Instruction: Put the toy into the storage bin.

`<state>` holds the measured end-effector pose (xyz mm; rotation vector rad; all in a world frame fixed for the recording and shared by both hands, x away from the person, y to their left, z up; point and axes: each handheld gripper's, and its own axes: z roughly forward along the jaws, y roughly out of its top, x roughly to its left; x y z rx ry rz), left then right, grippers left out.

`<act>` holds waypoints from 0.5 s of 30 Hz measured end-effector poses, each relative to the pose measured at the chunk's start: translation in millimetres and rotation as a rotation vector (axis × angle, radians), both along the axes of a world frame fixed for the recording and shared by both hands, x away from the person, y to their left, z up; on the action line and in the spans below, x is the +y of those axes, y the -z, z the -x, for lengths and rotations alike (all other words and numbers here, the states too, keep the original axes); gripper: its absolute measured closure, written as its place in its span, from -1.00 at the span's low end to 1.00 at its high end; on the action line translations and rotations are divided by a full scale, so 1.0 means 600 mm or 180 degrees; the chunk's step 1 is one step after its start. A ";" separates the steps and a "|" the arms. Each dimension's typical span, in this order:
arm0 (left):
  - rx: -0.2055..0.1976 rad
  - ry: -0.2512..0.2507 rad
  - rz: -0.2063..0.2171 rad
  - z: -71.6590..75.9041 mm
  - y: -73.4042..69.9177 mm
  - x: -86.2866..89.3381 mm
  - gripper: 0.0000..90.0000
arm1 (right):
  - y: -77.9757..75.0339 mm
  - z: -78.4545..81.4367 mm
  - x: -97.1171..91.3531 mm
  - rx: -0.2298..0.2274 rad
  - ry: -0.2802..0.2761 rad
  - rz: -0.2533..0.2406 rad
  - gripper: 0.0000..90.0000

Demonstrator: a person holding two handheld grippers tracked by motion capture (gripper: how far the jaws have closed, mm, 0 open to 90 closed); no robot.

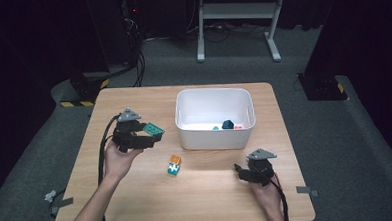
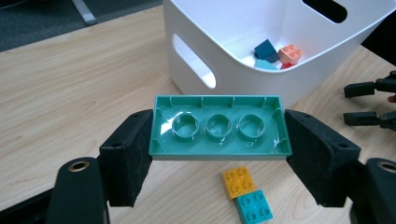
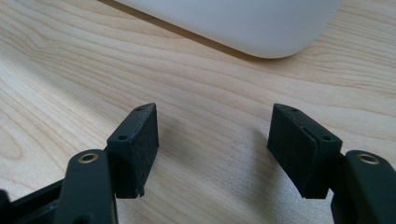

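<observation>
Teal plastic brick (image 2: 219, 126): light, rigid, slick; left gripper (image 2: 219, 154) clamps its short ends, right gripper (image 3: 212, 144) gapes empty.

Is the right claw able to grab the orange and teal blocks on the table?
Probably yes. The right claw is open and empty, and the orange and teal blocks lie on bare table with nothing between them.
</observation>
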<state>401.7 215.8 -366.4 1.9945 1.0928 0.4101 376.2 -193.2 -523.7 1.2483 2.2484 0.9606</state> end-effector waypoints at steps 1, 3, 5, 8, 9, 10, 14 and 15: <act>0.0007 0.0002 0.0011 -0.002 -0.002 -0.001 -0.40 | 0.000 0.000 0.000 0.0000 0.0000 0.0000 -0.26; -0.0006 -0.0012 0.0012 -0.008 -0.006 -0.002 -0.40 | 0.000 0.000 0.000 0.0000 0.0000 0.0000 -0.26; 0.0009 -0.0021 0.0025 -0.013 -0.009 -0.003 -0.40 | 0.000 0.000 0.000 -0.0002 -0.0002 0.0001 -0.26; 0.0008 -0.0008 0.0011 -0.020 -0.014 -0.006 -0.40 | 0.000 0.000 0.000 -0.0001 -0.0002 0.0000 -0.26; 0.0011 -0.0005 0.0015 -0.022 -0.016 -0.008 -0.40 | 0.000 0.000 0.000 0.0001 -0.0001 -0.0001 -0.26; -0.0001 -0.0002 0.0020 -0.024 -0.018 -0.010 -0.40 | 0.000 0.000 0.000 0.0002 0.0001 -0.0001 -0.26; -0.0018 0.0030 0.0028 -0.032 -0.024 -0.017 -0.40 | 0.000 0.000 0.000 0.0002 0.0001 -0.0001 -0.26; -0.0030 0.0040 0.0027 -0.034 -0.026 -0.019 -0.40 | 0.000 0.000 0.000 0.0002 0.0001 -0.0001 -0.26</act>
